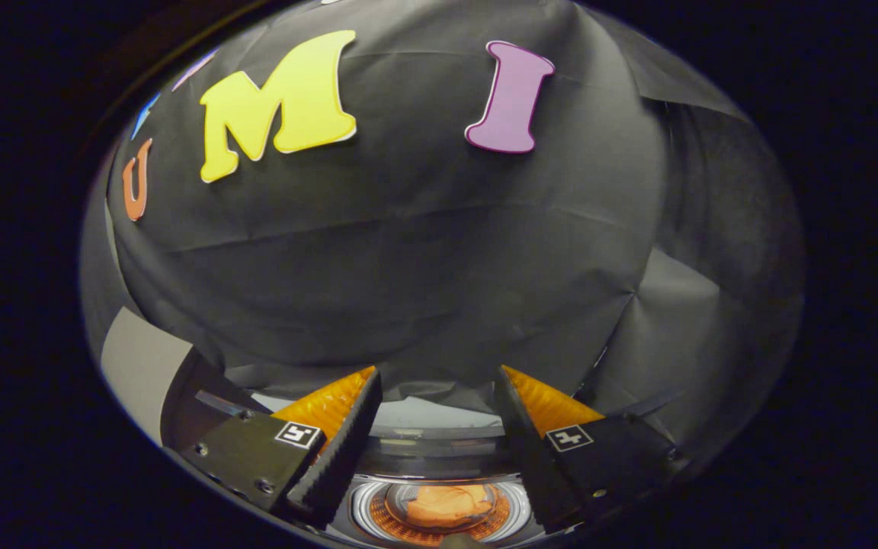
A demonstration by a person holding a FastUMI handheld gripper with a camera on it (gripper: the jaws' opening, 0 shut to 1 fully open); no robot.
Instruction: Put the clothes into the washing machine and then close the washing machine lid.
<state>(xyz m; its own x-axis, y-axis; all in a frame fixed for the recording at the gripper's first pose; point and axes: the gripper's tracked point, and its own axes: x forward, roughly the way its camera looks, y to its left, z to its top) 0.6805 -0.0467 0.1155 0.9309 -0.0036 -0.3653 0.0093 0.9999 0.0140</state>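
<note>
My gripper (437, 381) is open, its two fingers spread wide with nothing between them. Below and between the fingers I look down into the washing machine's round drum (439, 512), ringed by a shiny metal rim. An orange piece of clothing (447, 505) lies crumpled at the bottom of the drum. The machine's pale top edge (439, 415) shows just beyond the fingers. The gripper hovers above the opening, touching neither the cloth nor the drum. I cannot make out the lid.
The black cloth wall (408, 252) of the booth rises close behind the machine. A light grey panel (138, 366) stands to the left of the fingers.
</note>
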